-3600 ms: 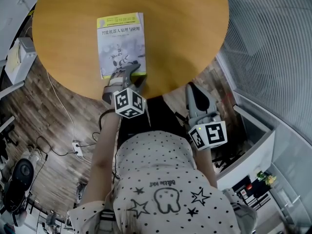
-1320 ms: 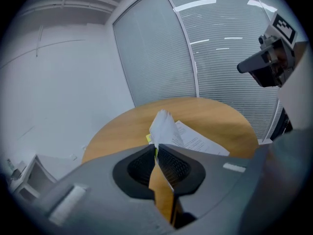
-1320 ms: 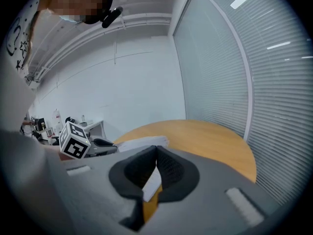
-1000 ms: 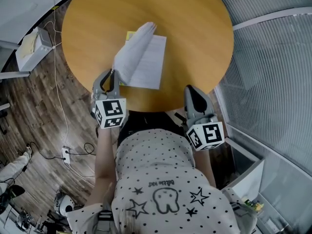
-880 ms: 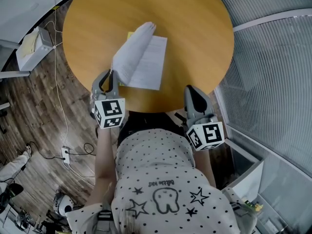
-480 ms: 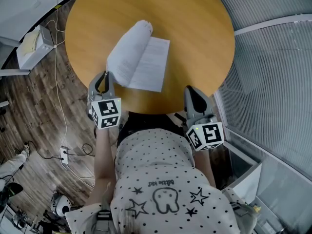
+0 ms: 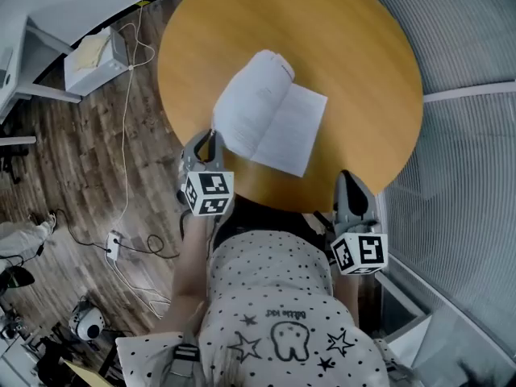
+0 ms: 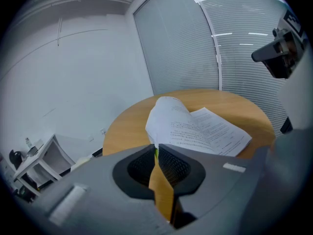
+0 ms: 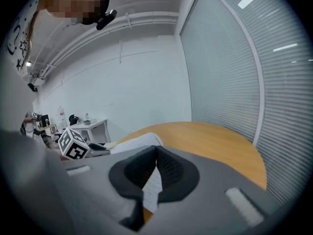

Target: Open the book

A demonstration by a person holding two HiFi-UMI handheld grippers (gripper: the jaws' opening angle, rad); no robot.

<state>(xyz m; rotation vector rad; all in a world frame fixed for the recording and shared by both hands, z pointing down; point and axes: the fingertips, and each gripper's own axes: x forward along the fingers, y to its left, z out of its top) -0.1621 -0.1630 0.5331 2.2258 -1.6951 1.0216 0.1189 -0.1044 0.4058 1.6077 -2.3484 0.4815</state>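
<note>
The book (image 7: 278, 119) lies open on the round wooden table (image 7: 355, 47), its spine slanting away toward the far right, the right page flat and the left leaves humped up. The left gripper (image 7: 208, 138) sits at the book's near-left corner, jaws pinching what looks like a yellow-green sliver of cover, so the leaves probably want laying leftward. The right gripper (image 7: 347, 177), jaws pressed together on nothing, hangs off the table's near edge, apart from the book.

Your cream short-sleeved shirt (image 7: 274, 297) has black dots, outlined stars and a tooth drawing; your grey left gripper (image 7: 210, 135) and right gripper (image 7: 348, 177) each bear a black-and-white marker cube (image 7: 210, 193).
</note>
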